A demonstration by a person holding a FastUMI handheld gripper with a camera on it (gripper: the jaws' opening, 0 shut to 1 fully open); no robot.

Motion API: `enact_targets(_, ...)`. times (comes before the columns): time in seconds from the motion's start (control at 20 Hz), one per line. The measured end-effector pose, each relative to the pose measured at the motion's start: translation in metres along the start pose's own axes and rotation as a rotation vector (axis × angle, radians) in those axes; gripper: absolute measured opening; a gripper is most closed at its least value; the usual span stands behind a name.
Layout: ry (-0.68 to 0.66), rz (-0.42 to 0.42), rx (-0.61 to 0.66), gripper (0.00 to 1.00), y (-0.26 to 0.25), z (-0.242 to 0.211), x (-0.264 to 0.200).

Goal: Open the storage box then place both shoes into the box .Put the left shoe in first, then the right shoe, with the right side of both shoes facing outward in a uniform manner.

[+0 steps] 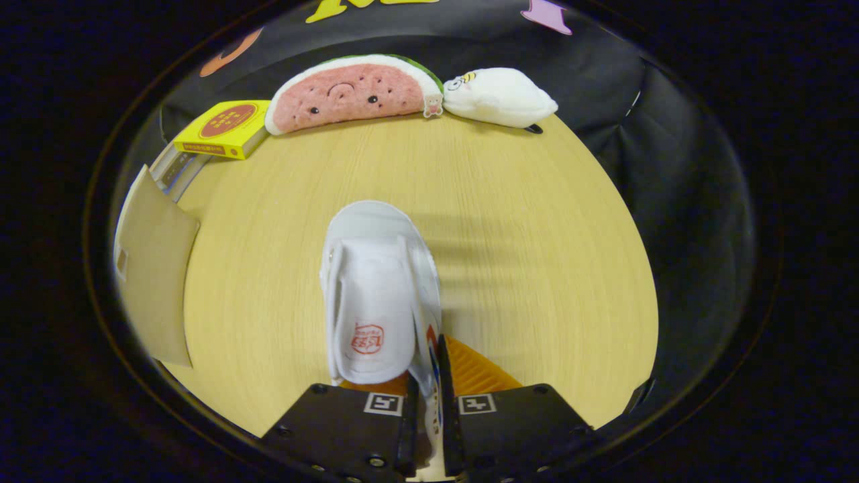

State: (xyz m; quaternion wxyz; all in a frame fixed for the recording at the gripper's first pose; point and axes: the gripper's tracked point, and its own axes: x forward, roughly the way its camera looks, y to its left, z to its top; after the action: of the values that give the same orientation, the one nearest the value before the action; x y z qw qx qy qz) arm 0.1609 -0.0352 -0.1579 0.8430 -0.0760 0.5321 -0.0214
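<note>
Our fingers were clamped on the side wall of the white shoe, which pointed away over the wooden table toward a watermelon plush, with the box standing off to the left.

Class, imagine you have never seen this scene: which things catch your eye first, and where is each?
First, the white shoe, its side wall clamped between the gripper fingers, toe pointing away over the wooden table. Next, the watermelon-slice plush at the table's far edge, with a white plush beside it. A yellow box lies on its other side.
</note>
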Motion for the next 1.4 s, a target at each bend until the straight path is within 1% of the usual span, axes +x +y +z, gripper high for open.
enact_targets(0.05, -0.005, -0.037, -0.029, 0.10, -0.007, 0.002, 0.008)
enact_targets(0.1, -0.002, -0.016, -0.007, 0.05, -0.007, -0.004, 0.014)
enact_targets(0.15, 0.001, 0.002, 0.014, 0.00, -0.006, -0.003, 0.006)
enact_targets(0.25, 0.015, 0.071, 0.088, 0.00, -0.002, -0.003, 0.006)
enact_targets(0.45, 0.099, 0.268, 0.285, 0.00, 0.017, -0.014, -0.006)
enact_targets(0.5, 0.113, 0.303, 0.302, 0.00, 0.020, -0.015, -0.012)
enact_targets(0.55, 0.109, 0.311, 0.308, 0.00, 0.020, -0.014, -0.013)
enact_targets(0.7, 0.066, 0.268, 0.283, 0.00, 0.018, -0.010, -0.039)
enact_targets(0.85, 0.048, 0.295, 0.290, 0.00, 0.034, -0.006, -0.069)
enact_targets(1.0, 0.015, 0.295, 0.258, 0.00, 0.054, -0.001, -0.103)
enact_targets(1.25, 0.003, 0.344, 0.216, 0.00, 0.113, 0.001, -0.168)
enact_targets(1.4, -0.014, 0.354, 0.205, 0.00, 0.149, 0.008, -0.197)
